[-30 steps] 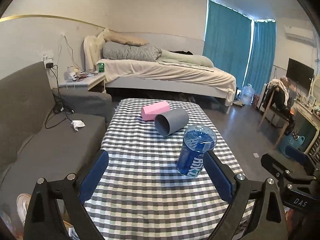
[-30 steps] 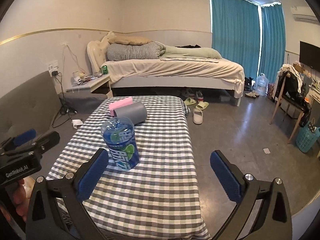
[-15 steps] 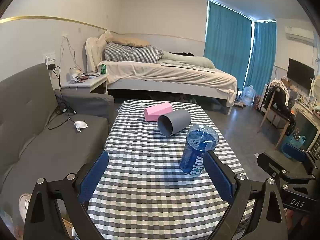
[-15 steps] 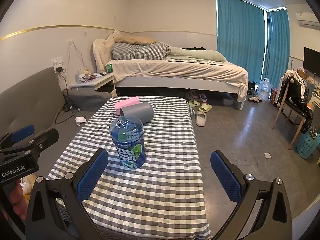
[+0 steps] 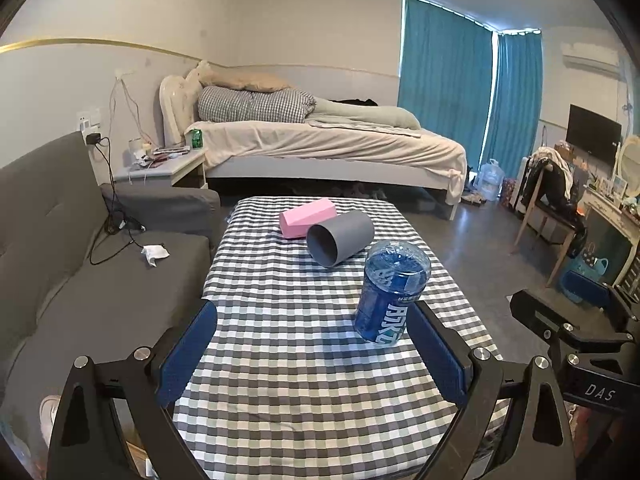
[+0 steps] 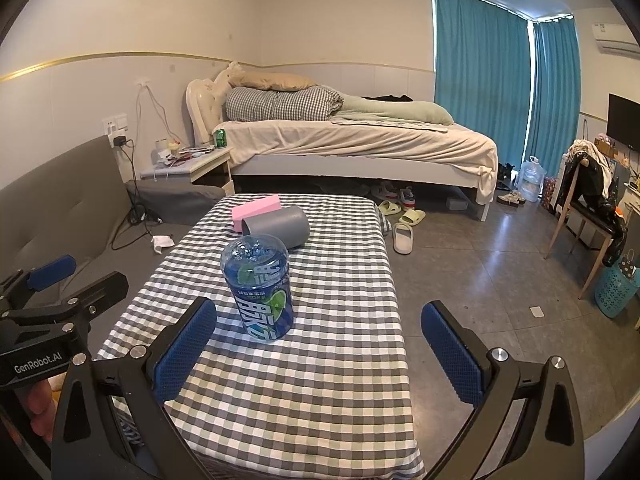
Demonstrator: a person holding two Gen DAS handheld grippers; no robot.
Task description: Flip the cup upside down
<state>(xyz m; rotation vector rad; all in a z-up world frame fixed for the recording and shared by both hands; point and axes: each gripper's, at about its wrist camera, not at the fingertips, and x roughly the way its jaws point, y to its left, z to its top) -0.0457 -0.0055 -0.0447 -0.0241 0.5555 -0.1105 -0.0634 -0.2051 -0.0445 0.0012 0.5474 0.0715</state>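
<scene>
Right now we hold both tongs wide apart and empty above the near end of the table [image 5: 280, 380], which is draped in a soft grey-and-white checked cloth. Our left tongs [image 5: 312, 354] show ribbed blue pads on black arms; our right tongs [image 6: 318, 354] look the same.

Farther along the table, the cup [image 5: 340, 238] lies on its side: a smooth, matte grey cylinder. Its long axis runs level with the tabletop, and its round open mouth points toward us and to the left, showing a dark hollow inside. Just behind it, seemingly touching, rests a pink block [image 5: 306, 216] with flat faces and a foam-like look.

Nearer to us stands a clear blue plastic bottle [image 5: 390, 296], mouth down, its ridged base on top and a glossy label wrapped round it.
</scene>
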